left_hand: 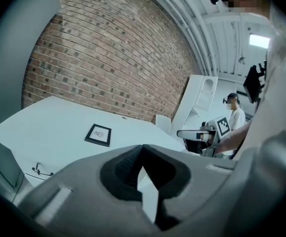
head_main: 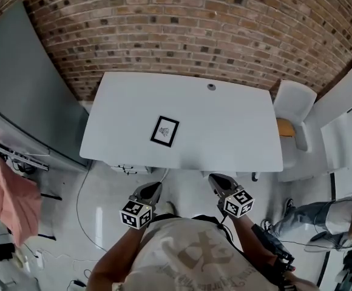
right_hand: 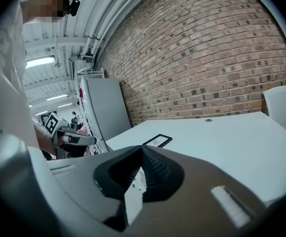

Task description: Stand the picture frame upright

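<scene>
A small black picture frame (head_main: 164, 131) lies flat, face up, on the white table (head_main: 224, 132), left of its middle. The frame (left_hand: 98, 134) shows ahead in the left gripper view, and the frame (right_hand: 157, 141) also shows in the right gripper view. Both grippers are held low in front of the person, short of the table's near edge. My left gripper (head_main: 152, 192) is shut and holds nothing. My right gripper (head_main: 217, 183) is shut too, with nothing between its jaws. Neither one touches the frame.
A brick wall (head_main: 182, 29) runs behind the table. A grey panel (head_main: 24, 83) stands at the left, a white chair (head_main: 292, 111) at the right. Cables (head_main: 127, 168) hang under the near edge. Another person's legs (head_main: 309, 214) show at the right.
</scene>
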{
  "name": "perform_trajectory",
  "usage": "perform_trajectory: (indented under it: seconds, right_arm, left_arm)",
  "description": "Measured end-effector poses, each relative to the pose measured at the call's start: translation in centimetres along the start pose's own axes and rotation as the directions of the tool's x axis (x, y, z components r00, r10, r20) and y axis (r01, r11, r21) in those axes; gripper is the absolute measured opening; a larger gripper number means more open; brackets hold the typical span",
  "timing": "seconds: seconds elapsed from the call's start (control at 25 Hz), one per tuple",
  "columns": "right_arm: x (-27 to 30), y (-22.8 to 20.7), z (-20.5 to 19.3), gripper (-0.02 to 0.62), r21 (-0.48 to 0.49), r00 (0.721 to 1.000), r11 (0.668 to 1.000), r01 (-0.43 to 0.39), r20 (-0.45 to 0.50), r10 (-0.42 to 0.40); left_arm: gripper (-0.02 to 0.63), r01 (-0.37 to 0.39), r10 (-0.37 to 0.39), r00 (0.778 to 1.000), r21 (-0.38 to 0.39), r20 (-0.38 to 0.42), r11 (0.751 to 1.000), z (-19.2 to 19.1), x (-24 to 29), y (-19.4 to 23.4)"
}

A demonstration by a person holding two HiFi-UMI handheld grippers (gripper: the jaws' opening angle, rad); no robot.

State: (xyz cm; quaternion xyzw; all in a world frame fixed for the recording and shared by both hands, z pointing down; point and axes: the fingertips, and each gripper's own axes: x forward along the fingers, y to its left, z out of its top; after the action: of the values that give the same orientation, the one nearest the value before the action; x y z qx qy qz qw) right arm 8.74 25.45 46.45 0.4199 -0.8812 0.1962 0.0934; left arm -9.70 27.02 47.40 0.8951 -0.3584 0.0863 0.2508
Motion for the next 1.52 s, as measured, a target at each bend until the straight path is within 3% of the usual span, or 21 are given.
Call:
perform_trajectory:
  seconds: [0.64, 0.96, 1.36, 1.52]
  right_arm:
    - [4.4, 0.7, 1.2, 0.006, -0.040, 0.999, 0.998, -0.045, -0.031, 0.043]
    - [8.1, -1.4, 3.6, 0.006, -0.032, 0.994, 0.993, -0.110, -0.023, 0.110]
    - [12.6, -5.8, 5.6, 0.006, -0.100, 0.979, 0.977, -0.188, -0.094, 0.178]
    - [13.9, -7.9, 6.8, 0.005, -0.060, 0.971, 0.971, -0.230, -0.082, 0.225]
  left_arm:
    - [0.003, -0.050, 0.050, 0.998, -0.029, 0.023, 0.998, 1.2, -0.6, 3.4]
    - [0.003, -0.113, 0.114, 0.993, -0.051, 0.015, 0.992, 2.3, 1.1, 5.5]
    - [0.003, -0.160, 0.161, 0.987, -0.077, 0.007, 0.984, 5.0, 6.5, 7.5]
    - [0.003, -0.180, 0.180, 0.984, -0.074, -0.010, 0.981, 5.9, 8.9, 8.3]
